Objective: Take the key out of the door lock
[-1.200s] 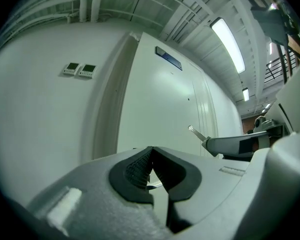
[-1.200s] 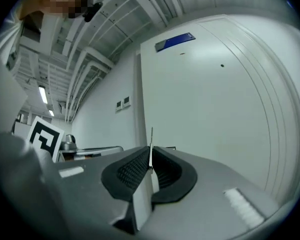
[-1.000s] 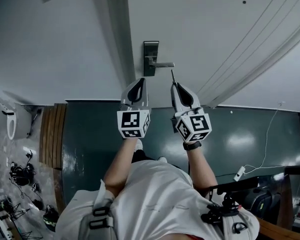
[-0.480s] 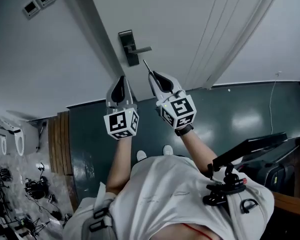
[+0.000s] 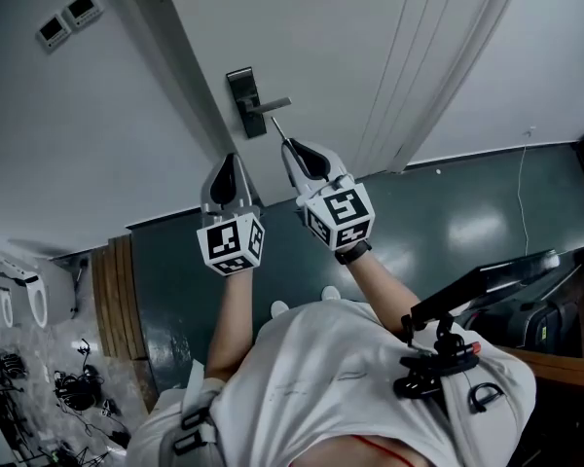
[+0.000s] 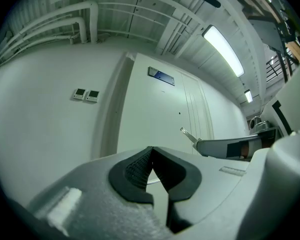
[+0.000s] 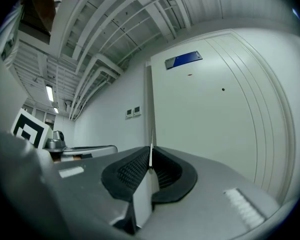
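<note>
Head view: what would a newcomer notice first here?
The right gripper, at centre, pinches a thin key pointing toward the door lock, its tip free of it. Beside it, the left gripper is raised too, shut and empty.

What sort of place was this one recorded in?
Probably an indoor lab or workshop, at a room entrance: a white door with a lever lock, glossy green floor, wall control panels, and heaped cables by the wall.
</note>
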The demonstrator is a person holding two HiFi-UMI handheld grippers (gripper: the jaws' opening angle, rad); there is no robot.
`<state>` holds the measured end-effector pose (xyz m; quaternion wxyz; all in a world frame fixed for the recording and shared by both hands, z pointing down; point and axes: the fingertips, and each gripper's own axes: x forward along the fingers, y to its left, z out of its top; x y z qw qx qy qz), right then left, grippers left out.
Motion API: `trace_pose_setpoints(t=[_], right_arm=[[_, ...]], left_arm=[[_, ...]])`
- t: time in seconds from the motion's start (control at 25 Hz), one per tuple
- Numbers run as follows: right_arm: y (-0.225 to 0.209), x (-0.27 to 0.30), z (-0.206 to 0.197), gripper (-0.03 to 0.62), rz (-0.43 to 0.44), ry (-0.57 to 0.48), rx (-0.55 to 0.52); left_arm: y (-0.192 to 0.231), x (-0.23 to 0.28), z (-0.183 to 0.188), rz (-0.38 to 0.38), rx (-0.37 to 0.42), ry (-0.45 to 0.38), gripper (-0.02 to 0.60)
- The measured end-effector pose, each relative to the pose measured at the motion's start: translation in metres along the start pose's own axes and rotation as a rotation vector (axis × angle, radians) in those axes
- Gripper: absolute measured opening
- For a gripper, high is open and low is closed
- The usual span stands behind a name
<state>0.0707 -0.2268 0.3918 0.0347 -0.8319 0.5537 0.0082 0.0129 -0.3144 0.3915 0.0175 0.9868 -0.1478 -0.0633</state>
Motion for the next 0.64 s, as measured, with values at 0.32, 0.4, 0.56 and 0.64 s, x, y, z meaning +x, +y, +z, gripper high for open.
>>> trace_pose_setpoints(t=[0.32,0.4,0.56,0.64], right_arm=[[0.003,0.004,-0.001,0.025,-0.029,0.006,-0.003],[0.004,0.005,-0.006,0.025,-0.033,0.014,0.0],[0.007,0.008,-0.011,0.025,-0.031,0.023,0.006],[0.008,0.011,-0.012,0.025,-0.028,0.025,0.008]], left_arm=[[0.004,0.001,-0.001,-0.027,-0.004,0.005,0.0],[0.006,-0.001,-0.005,-0.029,-0.006,0.014,0.0],[0.011,-0.004,-0.009,-0.022,-0.007,0.025,0.0],[0.014,-0.004,-0.009,-0.018,-0.007,0.026,0.0]])
